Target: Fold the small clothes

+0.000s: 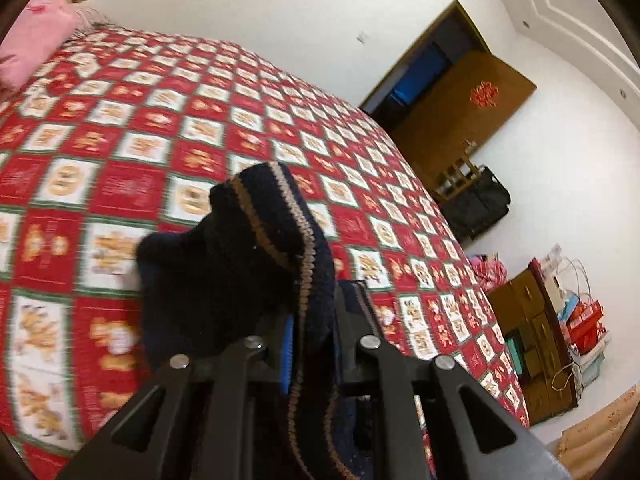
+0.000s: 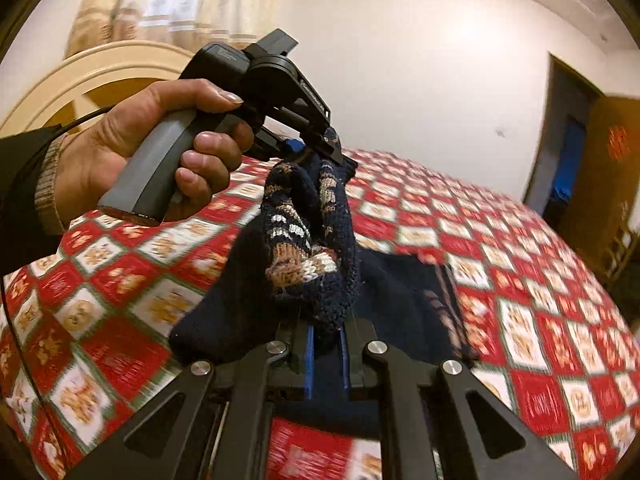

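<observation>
Both grippers are up off the bed with the navy knitted sweater (image 2: 308, 248) strung between them! The right gripper (image 2: 326, 344) is clamped on its bunched, patterned knit at six o'clock in its own view. At eleven o'clock there, the left hand (image 2: 160, 148) squeezes its handle, and the left gripper (image 1: 310, 320) pinches the striped hem. The red patchwork quilt (image 1: 120, 128) lies beneath.

bedspread (image 1: 120, 140) motion-blurred, sweater (image 2: 312, 240) hiding both jaws' tips, pillow (image 1: 32, 40) cropped
</observation>
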